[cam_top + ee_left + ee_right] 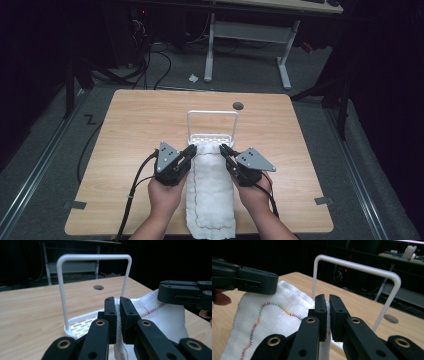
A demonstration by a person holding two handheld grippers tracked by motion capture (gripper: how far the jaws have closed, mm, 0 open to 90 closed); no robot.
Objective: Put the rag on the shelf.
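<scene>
A long white cloth (210, 192) with a coloured stitched line lies down the middle of the table, its near end hanging over the front edge. Its far end is lifted in front of a white rack (212, 125) with a tall hoop frame. My left gripper (191, 150) is shut on the cloth's far left corner (118, 315). My right gripper (224, 150) is shut on the far right corner (328, 311). In the left gripper view the cloth (160, 315) stretches right toward the other gripper (185, 293), and the rack (77, 325) stands just behind.
The wooden table (135, 135) has a round cable hole (238, 105) behind the rack. Black cables trail from both grippers off the near edge. Another desk's white legs (285, 60) and floor cables stand beyond the table.
</scene>
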